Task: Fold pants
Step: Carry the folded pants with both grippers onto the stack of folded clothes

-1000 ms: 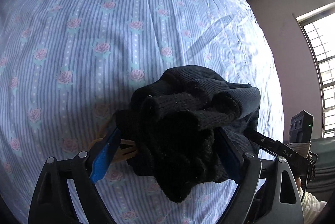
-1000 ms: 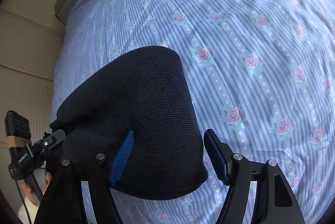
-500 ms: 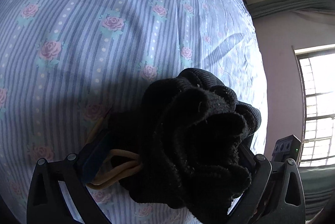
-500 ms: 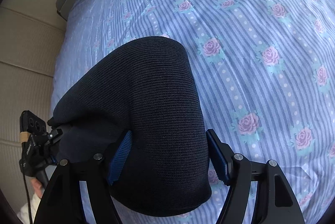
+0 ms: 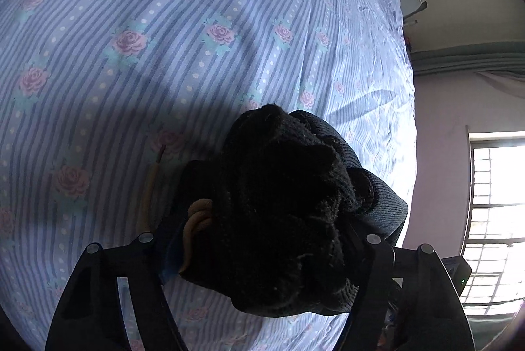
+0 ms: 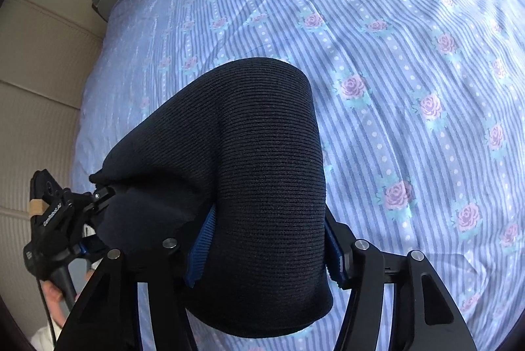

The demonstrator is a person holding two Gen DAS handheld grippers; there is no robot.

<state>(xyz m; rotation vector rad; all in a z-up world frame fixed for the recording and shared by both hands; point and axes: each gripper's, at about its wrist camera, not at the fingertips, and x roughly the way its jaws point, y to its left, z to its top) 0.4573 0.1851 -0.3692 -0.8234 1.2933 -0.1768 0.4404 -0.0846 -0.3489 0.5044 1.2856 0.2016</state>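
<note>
The pants are black ribbed knit. In the left wrist view a bunched end of the pants [image 5: 282, 186] fills the gap of my left gripper [image 5: 262, 236], whose jaws are closing and squeeze the wad from both sides. A tan drawstring [image 5: 197, 219] loops out at its left finger. In the right wrist view a smooth rounded fold of the pants [image 6: 256, 137] arches up off the bed. My right gripper [image 6: 267, 249] is closing too, its blue pads [image 6: 201, 249] pressed into the fold's two sides. The cloth hides most of the left gripper's pads.
A blue striped bed sheet with pink roses [image 5: 131, 55] [image 6: 410, 55] spreads all around the pants. A bright window [image 5: 495, 219] and a pink wall lie to the right. A beige padded headboard [image 6: 39, 88] and a person's hand [image 6: 54, 295] on the left tool's handle show at the left.
The left gripper rolled and sank, and its jaws drew in on the bunched cloth. The right gripper's pads, apart from the fold before, now press on it.
</note>
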